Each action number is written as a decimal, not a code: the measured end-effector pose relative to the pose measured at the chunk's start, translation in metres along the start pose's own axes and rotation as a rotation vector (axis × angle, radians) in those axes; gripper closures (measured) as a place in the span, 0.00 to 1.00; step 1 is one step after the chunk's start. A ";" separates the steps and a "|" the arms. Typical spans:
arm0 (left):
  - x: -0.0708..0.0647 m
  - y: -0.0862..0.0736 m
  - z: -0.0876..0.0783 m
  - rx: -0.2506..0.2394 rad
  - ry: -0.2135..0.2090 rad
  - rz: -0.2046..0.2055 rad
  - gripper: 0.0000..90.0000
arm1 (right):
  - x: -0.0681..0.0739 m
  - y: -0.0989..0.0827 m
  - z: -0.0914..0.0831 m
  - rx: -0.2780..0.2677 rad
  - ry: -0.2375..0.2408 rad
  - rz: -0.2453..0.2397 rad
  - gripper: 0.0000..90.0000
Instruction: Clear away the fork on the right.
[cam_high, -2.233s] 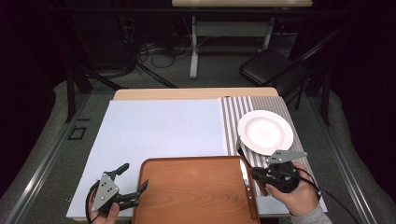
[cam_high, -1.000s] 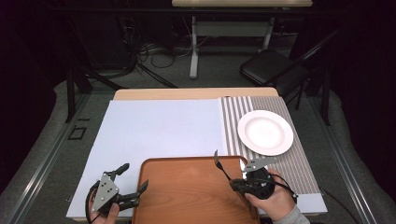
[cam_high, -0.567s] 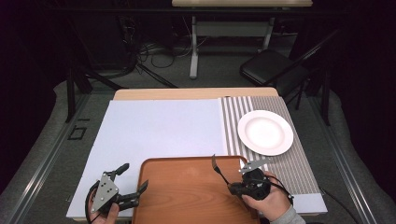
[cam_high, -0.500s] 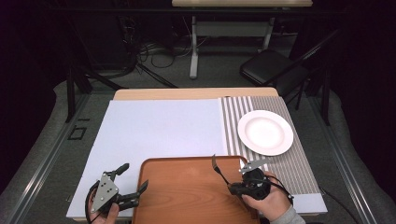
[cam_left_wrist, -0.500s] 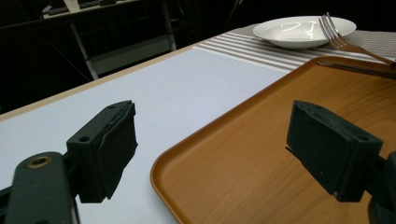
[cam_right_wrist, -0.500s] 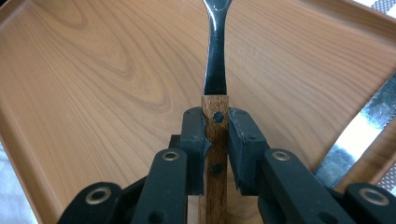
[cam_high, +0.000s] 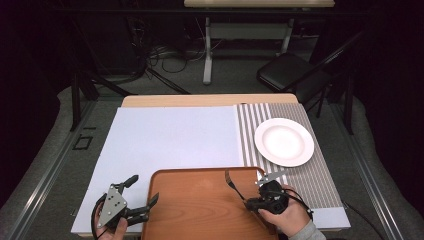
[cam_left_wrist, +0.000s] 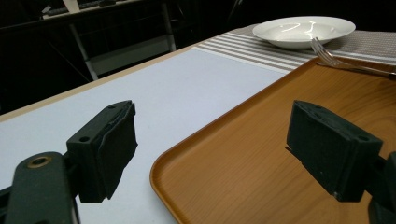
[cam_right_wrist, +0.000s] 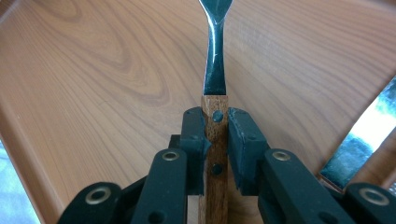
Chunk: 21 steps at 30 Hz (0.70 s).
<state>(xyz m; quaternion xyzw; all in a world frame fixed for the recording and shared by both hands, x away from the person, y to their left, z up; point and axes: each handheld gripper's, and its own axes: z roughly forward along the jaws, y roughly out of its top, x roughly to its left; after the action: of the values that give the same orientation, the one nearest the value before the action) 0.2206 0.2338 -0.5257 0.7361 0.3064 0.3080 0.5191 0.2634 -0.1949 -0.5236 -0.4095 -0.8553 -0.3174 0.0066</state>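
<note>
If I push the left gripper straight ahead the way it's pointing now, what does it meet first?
Probably the wooden tray: its rounded corner lies between the open jaws of the left gripper, just ahead. Farther along that line sit the fork and the white plate; depth is uncertain.

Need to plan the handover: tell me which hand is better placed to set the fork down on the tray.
Right. The right tool is shut on the fork by its wooden handle, above the tray. The left tool is open at the tray's edge, holding nothing.

L gripper (cam_high: 141, 199) jaws wide apart, R gripper (cam_right_wrist: 215, 135) jaws clamped.
</note>
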 end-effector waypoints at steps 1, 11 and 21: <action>0.000 0.000 0.000 0.000 0.000 0.000 0.17 | 0.000 0.000 0.001 -0.001 0.002 0.005 0.86; 0.000 0.000 0.000 -0.004 0.000 0.000 0.17 | -0.004 -0.002 0.012 0.030 0.019 0.048 0.86; 0.000 0.000 0.000 -0.003 0.000 0.001 0.17 | -0.005 -0.002 0.015 0.056 0.022 0.038 0.85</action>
<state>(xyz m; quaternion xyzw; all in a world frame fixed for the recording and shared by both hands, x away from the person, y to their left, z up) 0.2204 0.2338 -0.5257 0.7355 0.3057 0.3084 0.5200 0.2684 -0.1910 -0.5378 -0.4217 -0.8558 -0.2978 0.0336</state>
